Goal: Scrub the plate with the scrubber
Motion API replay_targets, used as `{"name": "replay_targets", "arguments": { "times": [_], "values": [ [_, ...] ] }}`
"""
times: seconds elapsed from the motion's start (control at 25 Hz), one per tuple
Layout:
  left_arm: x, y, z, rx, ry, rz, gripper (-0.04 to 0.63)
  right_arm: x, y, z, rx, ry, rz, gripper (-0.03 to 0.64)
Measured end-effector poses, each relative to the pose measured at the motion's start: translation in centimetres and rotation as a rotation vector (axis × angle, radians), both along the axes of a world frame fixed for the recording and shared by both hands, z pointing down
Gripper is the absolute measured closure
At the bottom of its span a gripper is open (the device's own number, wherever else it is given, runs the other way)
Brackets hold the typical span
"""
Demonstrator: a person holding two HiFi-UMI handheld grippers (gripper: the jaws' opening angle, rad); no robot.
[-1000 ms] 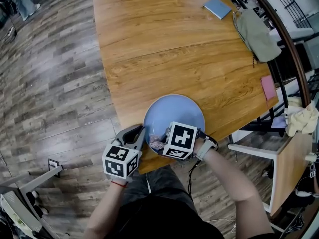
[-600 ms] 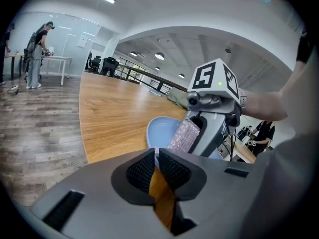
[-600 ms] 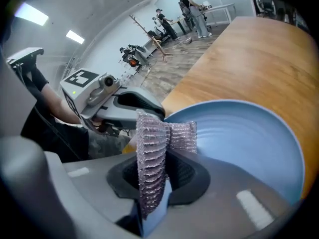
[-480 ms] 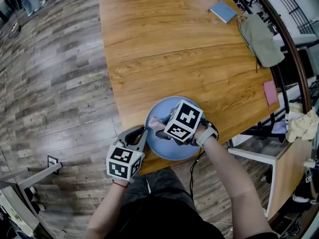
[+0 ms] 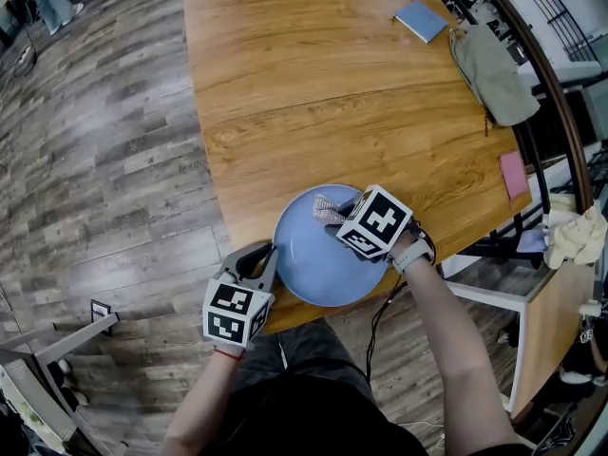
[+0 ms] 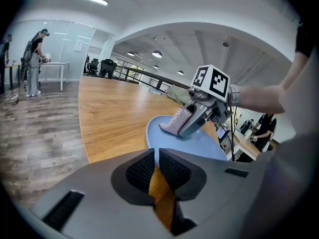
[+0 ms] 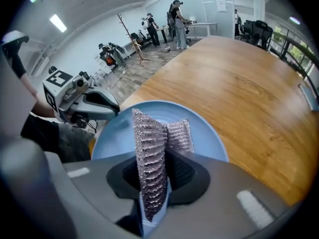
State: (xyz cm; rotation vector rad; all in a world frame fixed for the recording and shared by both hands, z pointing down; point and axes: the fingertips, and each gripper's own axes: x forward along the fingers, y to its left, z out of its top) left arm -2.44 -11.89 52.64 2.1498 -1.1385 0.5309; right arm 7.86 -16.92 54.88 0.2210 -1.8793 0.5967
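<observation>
A round blue plate [image 5: 309, 259] lies at the near edge of the wooden table [image 5: 313, 93]. My left gripper [image 5: 269, 255] is shut on the plate's left rim; in the left gripper view its jaws [image 6: 157, 166] pinch that rim, with the plate [image 6: 204, 141] stretching ahead. My right gripper [image 5: 342, 218] is shut on a silvery mesh scrubber [image 5: 328, 207] and presses it onto the plate's far right part. The right gripper view shows the scrubber [image 7: 152, 153] standing between the jaws over the plate [image 7: 117, 133], with the left gripper [image 7: 107, 108] at the rim.
A blue notebook [image 5: 422, 20] and a grey-green cloth bag [image 5: 492, 69] lie at the table's far right corner. A pink pad [image 5: 513, 171] sits at the right edge. A white side table [image 5: 494, 288] stands to the right. The plate overhangs the near edge slightly.
My right gripper has swept the scrubber across the plate, from its near left part to its far right part. The left gripper has kept its hold on the rim.
</observation>
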Motion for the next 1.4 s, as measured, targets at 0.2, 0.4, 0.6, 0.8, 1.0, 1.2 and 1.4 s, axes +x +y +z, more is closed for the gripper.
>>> {"name": "replay_targets", "arguments": {
  "times": [0.2, 0.4, 0.6, 0.8, 1.0, 1.2, 1.4],
  "values": [
    [-0.1, 0.1, 0.1, 0.006, -0.015, 0.001, 0.571, 4.0, -0.1, 0.3, 0.073, 0.096, -0.009, 0.534],
    [-0.1, -0.1, 0.1, 0.012, -0.027, 0.001, 0.569, 5.7, 1.5, 0.3, 0.084, 0.111, 0.015, 0.534],
    [0.0, -0.2, 0.1, 0.009, -0.031, -0.004, 0.571, 6.4, 4.2, 0.3, 0.063, 0.112, 0.033, 0.532],
    [0.0, -0.1, 0.2, 0.003, -0.034, -0.005, 0.571, 6.5, 7.5, 0.3, 0.026, 0.164, -0.05, 0.532],
    [0.0, -0.2, 0.2, 0.004, -0.037, -0.009, 0.569, 4.9, 10.9, 0.0, -0.037, 0.215, -0.184, 0.532],
    [0.0, -0.2, 0.2, 0.002, -0.037, -0.017, 0.571, 2.2, 14.9, -0.5, -0.184, 0.163, -0.309, 0.532],
    [0.2, -0.2, 0.2, 0.011, -0.031, -0.02, 0.571, -1.0, 15.8, -0.6, -0.228, 0.073, -0.372, 0.532]
  ]
}}
